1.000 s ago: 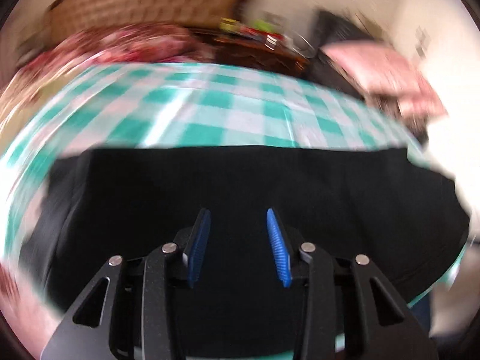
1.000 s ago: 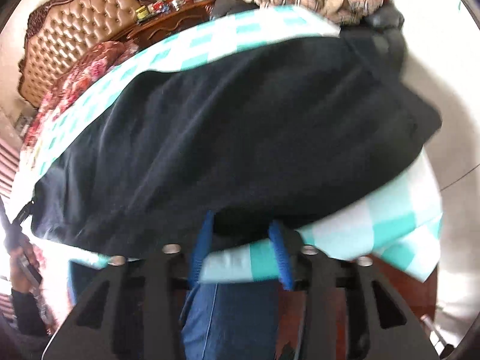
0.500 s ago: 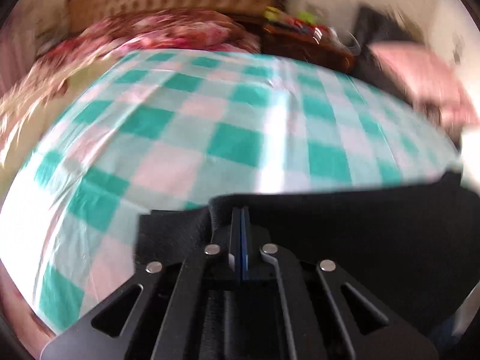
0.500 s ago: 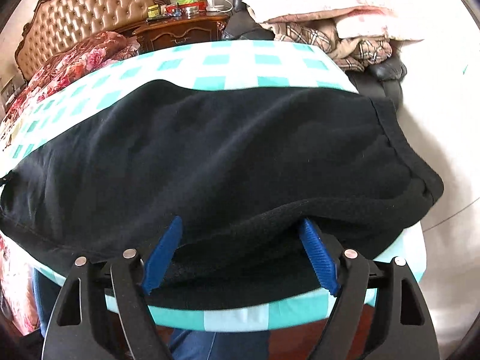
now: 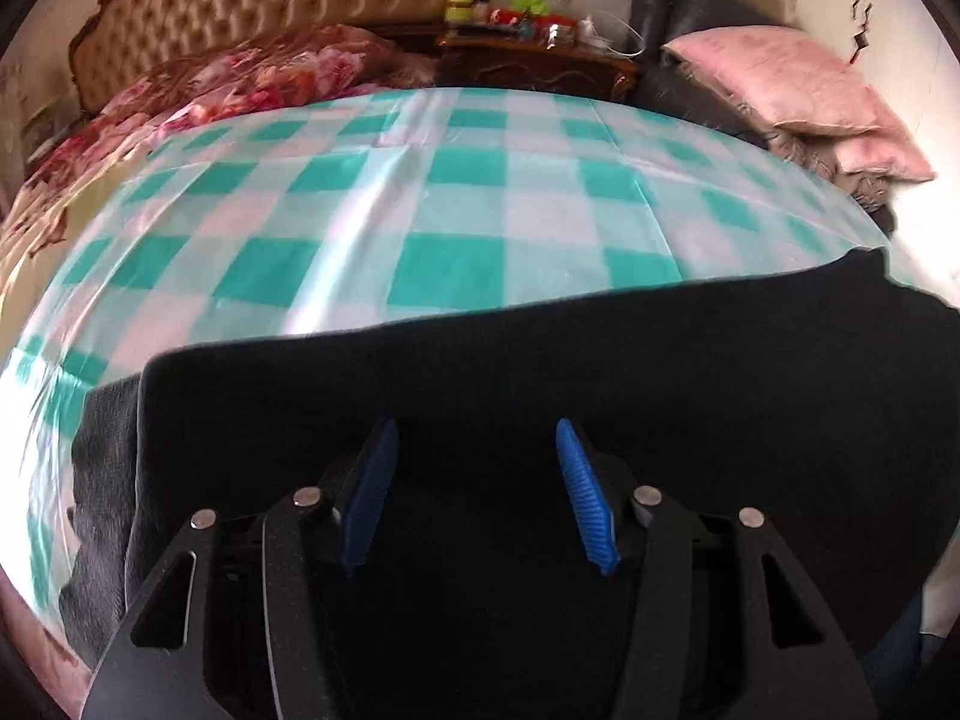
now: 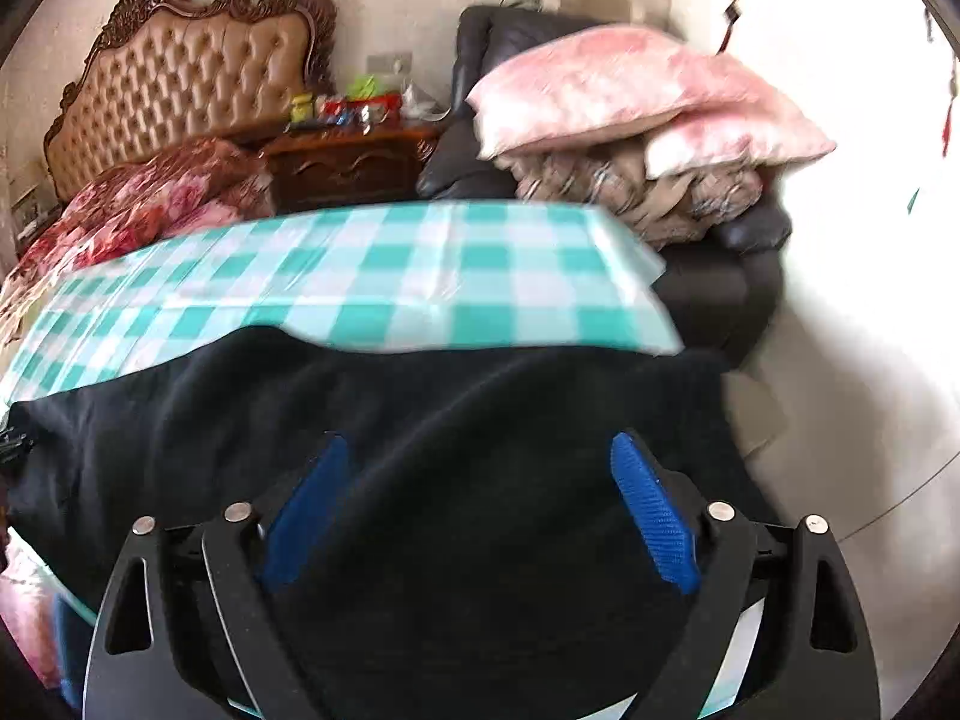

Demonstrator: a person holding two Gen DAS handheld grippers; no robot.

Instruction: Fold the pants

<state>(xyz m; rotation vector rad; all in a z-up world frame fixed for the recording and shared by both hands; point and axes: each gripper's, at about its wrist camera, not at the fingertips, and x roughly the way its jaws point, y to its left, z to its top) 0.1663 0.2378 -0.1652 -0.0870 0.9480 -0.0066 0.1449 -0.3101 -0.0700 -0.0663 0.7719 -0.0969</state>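
Black pants (image 5: 540,372) lie across the near edge of a table with a teal-and-white checked cloth (image 5: 420,210). A folded layer shows at their left end. My left gripper (image 5: 477,450) hovers over the pants near that end; its jaws are opening and no fabric is pinched between the blue pads (image 5: 372,480). In the right wrist view the pants (image 6: 420,420) spread below my right gripper (image 6: 480,468). Its jaws are opening wide, with the blue pads (image 6: 654,516) standing apart above the cloth and gripping nothing.
A tufted headboard (image 6: 180,90) and a floral quilt (image 5: 252,78) lie beyond the table on the left. A cluttered wooden nightstand (image 6: 354,162) stands behind it. Pink pillows (image 6: 630,96) are piled on a dark armchair (image 6: 720,276) at the right.
The left gripper shut over the pants' left edge, then opened again and pulled back. The right gripper let go of the near edge, opened wide and rose, so more of the room shows.
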